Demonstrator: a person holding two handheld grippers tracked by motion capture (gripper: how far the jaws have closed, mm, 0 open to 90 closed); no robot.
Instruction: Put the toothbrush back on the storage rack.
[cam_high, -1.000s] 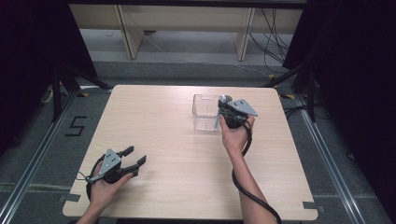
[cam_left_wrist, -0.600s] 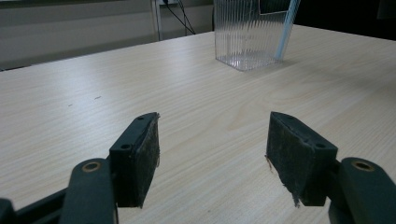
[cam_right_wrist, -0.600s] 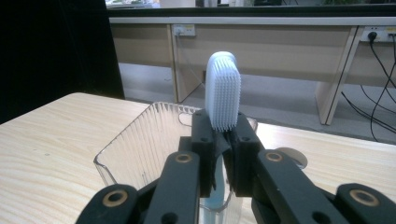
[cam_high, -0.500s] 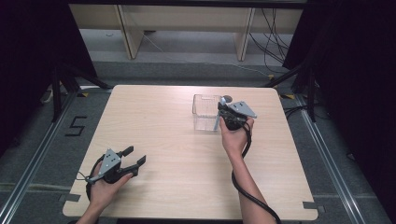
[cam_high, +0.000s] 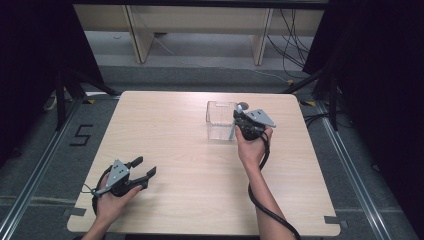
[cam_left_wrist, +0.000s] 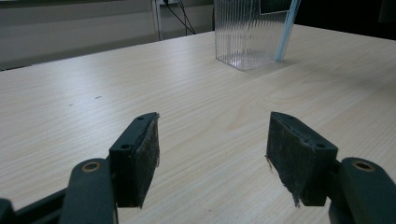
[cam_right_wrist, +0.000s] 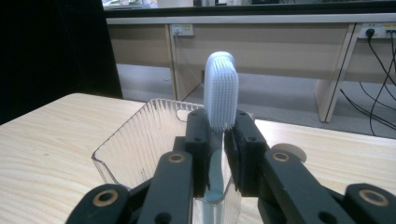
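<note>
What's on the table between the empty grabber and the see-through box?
Nothing: bare table lies between the left gripper and the clear box, seen in the left gripper view.

Even overhead light falls on the bench (cam_high: 180, 130), while the frame's left and right edges sink into black. Soft glare streaks the wood in the left gripper view, and the near tool (cam_left_wrist: 212, 158) looks slightly blurred.
</note>
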